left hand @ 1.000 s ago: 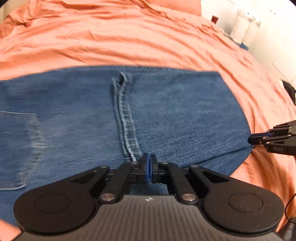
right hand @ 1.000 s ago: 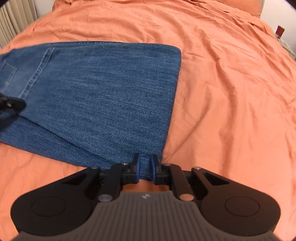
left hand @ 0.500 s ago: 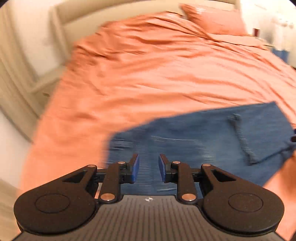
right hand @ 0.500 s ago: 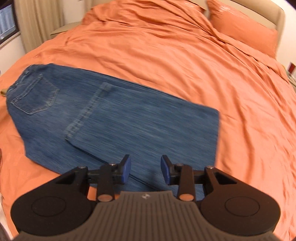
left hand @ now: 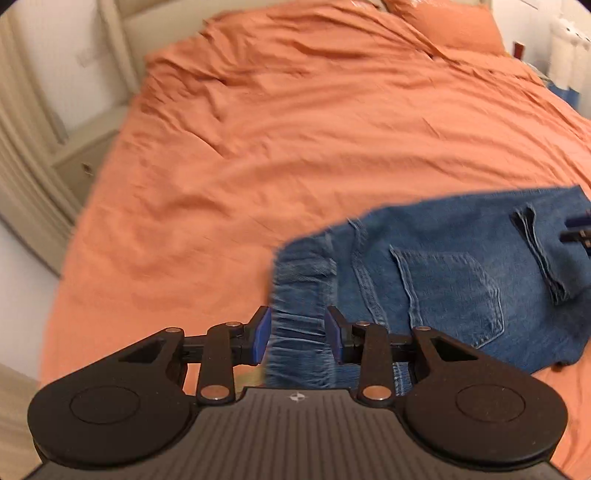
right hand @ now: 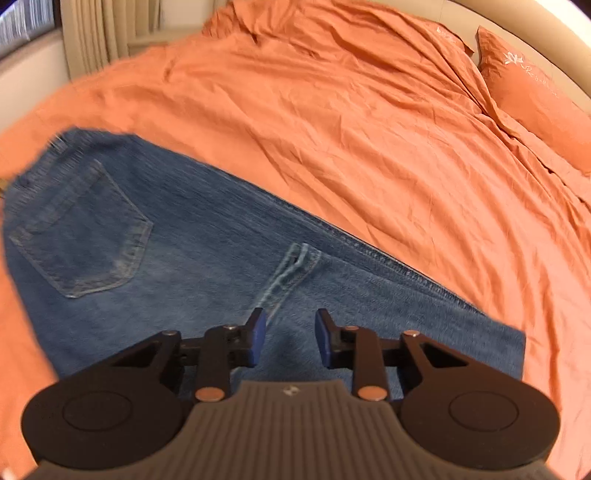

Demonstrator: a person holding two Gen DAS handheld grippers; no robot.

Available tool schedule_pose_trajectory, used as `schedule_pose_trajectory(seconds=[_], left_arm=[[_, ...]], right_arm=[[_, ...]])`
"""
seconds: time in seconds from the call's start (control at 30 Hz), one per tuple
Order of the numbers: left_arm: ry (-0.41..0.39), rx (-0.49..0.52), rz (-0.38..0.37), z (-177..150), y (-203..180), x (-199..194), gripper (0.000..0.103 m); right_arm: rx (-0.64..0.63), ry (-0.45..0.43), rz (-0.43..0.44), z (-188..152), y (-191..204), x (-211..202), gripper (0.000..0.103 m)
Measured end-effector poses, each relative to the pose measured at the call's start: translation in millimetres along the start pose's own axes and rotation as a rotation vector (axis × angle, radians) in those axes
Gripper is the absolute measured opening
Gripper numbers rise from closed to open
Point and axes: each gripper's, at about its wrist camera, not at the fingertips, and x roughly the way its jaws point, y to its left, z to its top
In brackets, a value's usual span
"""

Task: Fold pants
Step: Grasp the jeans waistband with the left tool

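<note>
Left gripper (left hand: 297,334): the blue-padded fingers (left hand: 263,334) stand apart with nothing clamped between them. The gap frames the waistband end of the jeans (left hand: 443,291); whether the pads touch the denim cannot be told because of motion blur.

Right gripper (right hand: 287,338): the fingers (right hand: 258,336) are likewise spread, holding nothing. They sit over the folded leg section of the jeans (right hand: 207,258), close to the hem edge (right hand: 291,269) that lies across the upper layer.

Jeans: the garment lies flat on the bed, folded over once so that the leg hems rest on top, short of the seat. In the left wrist view the back pocket (left hand: 450,291) faces up just beyond the left fingers, with the hem edge (left hand: 543,254) farther to the right. The tips of the right gripper (left hand: 580,232) show at the right border of that view, above the denim. In the right wrist view the back pocket (right hand: 85,236) sits at far left, and a stitched side seam (right hand: 388,262) runs along the far edge of the fold.

Orange bedspread (right hand: 332,110): wrinkled, it covers the bed on all sides of the jeans. A matching pillow (right hand: 532,92) lies at the far end against the headboard (right hand: 535,22). Curtains (right hand: 96,29) hang beyond the bed at upper left.
</note>
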Motion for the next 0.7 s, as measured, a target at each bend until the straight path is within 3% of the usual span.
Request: schedule_pose_trajectory(seconds=[0.17, 0.23, 0.37, 0.43, 0.7], left_arm=[[0.002, -0.029, -0.119, -5, 0, 46, 0.041], [0.001, -0.049, -0.135, 1, 2, 65, 0.035], [-0.018, -0.113, -0.145, 16, 12, 92, 0.028], [-0.015, -0.127, -0.132, 25, 15, 102, 0.019], [0.081, -0.175, -0.106, 36, 9, 150, 0.019]], right_arm=[[-0.018, 0.087, -0.026, -2, -10, 32, 0.019], [-0.027, 0.128, -0.03, -7, -14, 44, 0.019], [-0.02, 0.147, -0.006, -11, -22, 56, 0.019], [-0.026, 0.151, 0.004, -11, -22, 58, 0.02], [-0.021, 0.15, 0.041, -12, -29, 65, 0.02]])
